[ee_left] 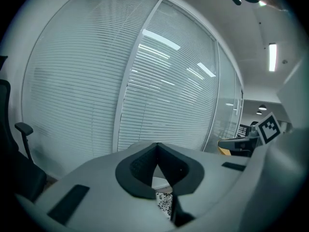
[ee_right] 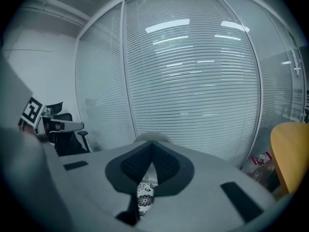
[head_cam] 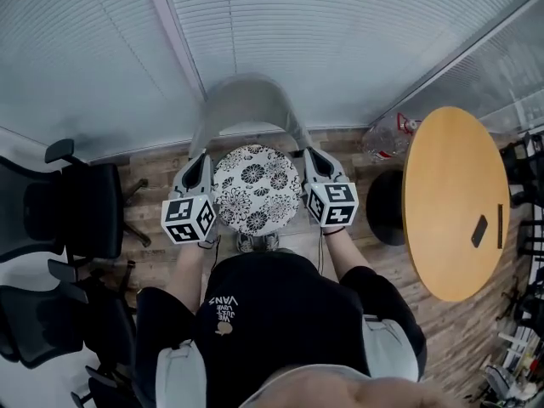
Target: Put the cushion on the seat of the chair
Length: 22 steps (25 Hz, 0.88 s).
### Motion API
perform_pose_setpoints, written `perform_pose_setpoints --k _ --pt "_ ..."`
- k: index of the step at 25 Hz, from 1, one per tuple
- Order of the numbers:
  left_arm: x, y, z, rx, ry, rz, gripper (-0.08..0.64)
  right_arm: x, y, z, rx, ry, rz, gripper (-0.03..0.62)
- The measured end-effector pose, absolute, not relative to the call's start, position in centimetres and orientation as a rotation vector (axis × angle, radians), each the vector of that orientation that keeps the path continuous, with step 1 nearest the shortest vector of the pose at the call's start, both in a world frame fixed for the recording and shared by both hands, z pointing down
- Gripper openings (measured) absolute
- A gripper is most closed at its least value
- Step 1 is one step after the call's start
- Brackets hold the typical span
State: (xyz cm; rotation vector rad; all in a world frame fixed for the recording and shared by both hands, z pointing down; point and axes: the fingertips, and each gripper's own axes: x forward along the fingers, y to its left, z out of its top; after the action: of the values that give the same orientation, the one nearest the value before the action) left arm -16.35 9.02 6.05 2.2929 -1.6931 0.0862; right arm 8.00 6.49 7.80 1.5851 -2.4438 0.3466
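Note:
A round cushion point(head_cam: 255, 188) with a black-and-white flower print hangs between my two grippers, in front of a grey chair whose curved backrest point(head_cam: 246, 99) rises behind it. My left gripper point(head_cam: 203, 161) is shut on the cushion's left edge and my right gripper point(head_cam: 308, 155) is shut on its right edge. In the left gripper view the jaws point(ee_left: 155, 147) meet at their tips, with the printed cushion point(ee_left: 165, 204) showing in the gap below. The right gripper view has the same closed jaws point(ee_right: 151, 144) over a strip of cushion point(ee_right: 145, 199). The chair's seat is hidden under the cushion.
A round wooden table point(head_cam: 455, 202) stands to the right, with a small dark object point(head_cam: 478, 230) on it. Black office chairs point(head_cam: 68, 211) fill the left side. A glass wall with blinds point(head_cam: 340, 41) runs behind the chair. Bottles point(head_cam: 393, 134) sit on the floor by the wall.

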Motion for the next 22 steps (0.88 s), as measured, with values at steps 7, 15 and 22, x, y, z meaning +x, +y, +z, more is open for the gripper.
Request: perform_pose_setpoints --k 7,15,22 --pt "-16.3 9.1 2.7 2.346 -1.721 0.030 0.011 7.6 6.8 5.0 1.587 -2.506 0.276 0.017" --pt "-15.7 8.9 0.2 2.397 -1.740 -0.015 0.011 7.6 6.2 2.3 1.602 -2.555 0.199 0.017" --pt "-15.6 9.5 -1.3 2.416 -1.758 -0.061 0.011 7.6 6.4 -0.3 1.625 -2.610 0.143 0.017"
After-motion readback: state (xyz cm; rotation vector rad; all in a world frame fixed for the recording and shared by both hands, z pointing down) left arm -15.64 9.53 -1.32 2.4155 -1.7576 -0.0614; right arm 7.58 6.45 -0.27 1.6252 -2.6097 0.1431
